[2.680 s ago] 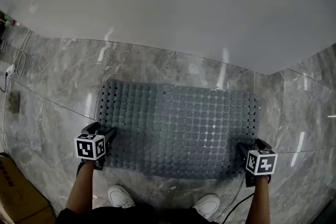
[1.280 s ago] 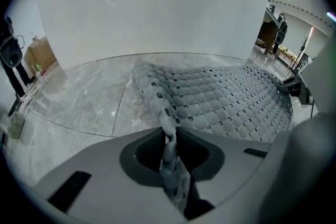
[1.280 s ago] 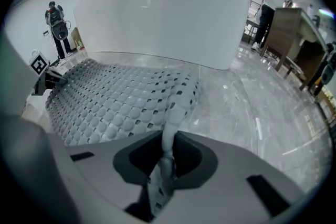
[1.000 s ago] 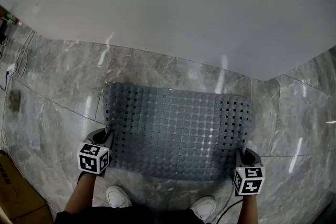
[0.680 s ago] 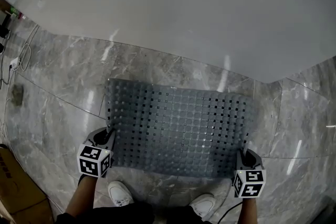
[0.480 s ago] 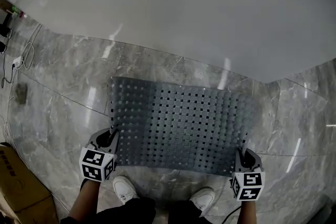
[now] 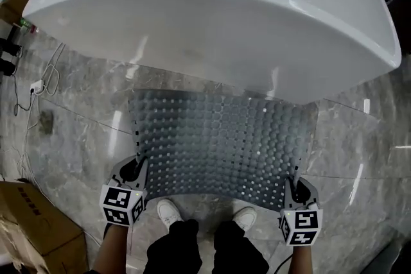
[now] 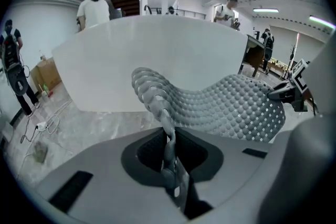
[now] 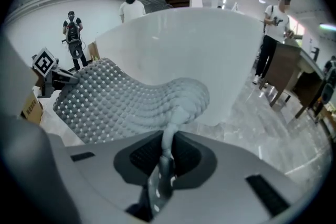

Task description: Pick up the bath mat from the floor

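Left gripper (image 7: 136, 168), right gripper (image 7: 293, 185) tight on bath mat (image 7: 218, 138) corners

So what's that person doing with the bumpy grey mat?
A person holds a gripper in each hand. The left gripper is clamped on one near corner of the bath mat, and the right gripper on the other. The mat sags between them, its near edge lifted off the floor, in front of the white bathtub.
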